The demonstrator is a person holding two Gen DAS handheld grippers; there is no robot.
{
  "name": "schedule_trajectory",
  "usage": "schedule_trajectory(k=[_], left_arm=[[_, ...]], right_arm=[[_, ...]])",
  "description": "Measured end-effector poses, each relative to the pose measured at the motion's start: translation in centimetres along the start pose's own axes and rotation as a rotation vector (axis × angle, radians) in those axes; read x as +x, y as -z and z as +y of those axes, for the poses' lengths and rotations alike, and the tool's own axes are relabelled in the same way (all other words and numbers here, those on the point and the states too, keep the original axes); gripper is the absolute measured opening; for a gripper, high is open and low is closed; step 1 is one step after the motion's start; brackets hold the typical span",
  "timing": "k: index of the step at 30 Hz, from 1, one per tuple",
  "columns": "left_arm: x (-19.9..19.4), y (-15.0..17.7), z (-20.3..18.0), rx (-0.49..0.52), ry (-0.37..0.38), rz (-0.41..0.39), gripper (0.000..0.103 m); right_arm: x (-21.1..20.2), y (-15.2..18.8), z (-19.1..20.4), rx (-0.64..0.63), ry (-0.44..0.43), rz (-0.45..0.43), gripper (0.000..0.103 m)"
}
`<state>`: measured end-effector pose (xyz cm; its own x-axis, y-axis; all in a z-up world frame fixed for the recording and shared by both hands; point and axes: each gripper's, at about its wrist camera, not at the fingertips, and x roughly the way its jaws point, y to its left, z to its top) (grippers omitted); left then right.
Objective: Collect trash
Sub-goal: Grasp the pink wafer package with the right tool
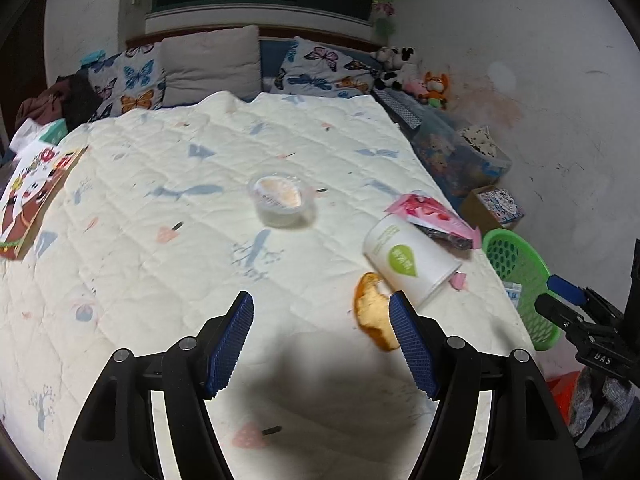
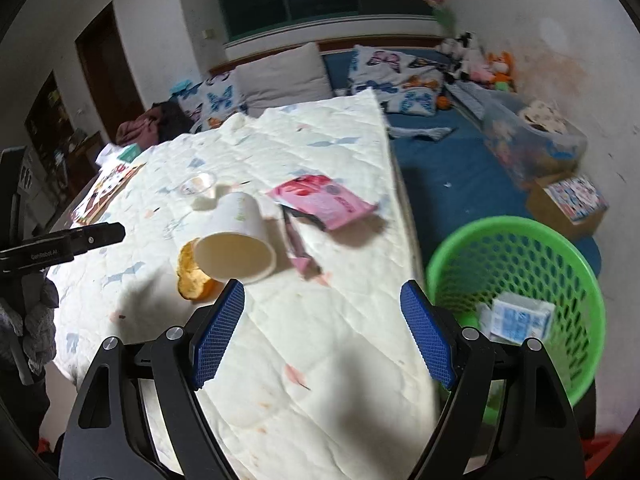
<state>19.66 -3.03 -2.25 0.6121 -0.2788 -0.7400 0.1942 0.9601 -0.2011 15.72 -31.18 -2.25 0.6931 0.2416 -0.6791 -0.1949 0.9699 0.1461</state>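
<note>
the task was only begun, as far as the views showed. the green basket (image 2: 516,280) stood on the floor beside the bed edge, at about 3 o'clock in the right wrist view, and inside it lay one small blue and white carton (image 2: 520,318); i judged this as the only piece already collected. on the quilt (image 1: 160,260) several pieces were left: a white paper cup (image 2: 236,236) lying on its side, a piece of bitten bread (image 2: 192,276) touching the cup at its 8 o'clock, a pink wrapper (image 2: 324,200) at the cup's 2 o'clock, a thin pink packet (image 2: 298,248) just beside the cup mouth, and a clear plastic tub (image 1: 280,200) further away, near the middle of the quilt. the left gripper (image 1: 320,344) had its jaws apart and held nothing; the bread was just beside its right finger. the right gripper (image 2: 320,332) was also apart and empty, above the quilt edge between the cup and the basket. so most of the work was still to do.
</note>
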Motion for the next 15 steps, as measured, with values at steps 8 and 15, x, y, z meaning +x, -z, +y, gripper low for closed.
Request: schedule_trajectory(k=[8,15], left_arm=[[0.6,0.9,1.8,-0.047,-0.021,0.024,0.068],[1.4,1.2,2.3,-0.06,-0.01,0.053,0.068]], right_arm=[[2.3,-2.2,1.4,-0.05,-0.026,0.023,0.076],[5.3,-4.8,0.4,-0.068,-0.052,0.067,0.076]])
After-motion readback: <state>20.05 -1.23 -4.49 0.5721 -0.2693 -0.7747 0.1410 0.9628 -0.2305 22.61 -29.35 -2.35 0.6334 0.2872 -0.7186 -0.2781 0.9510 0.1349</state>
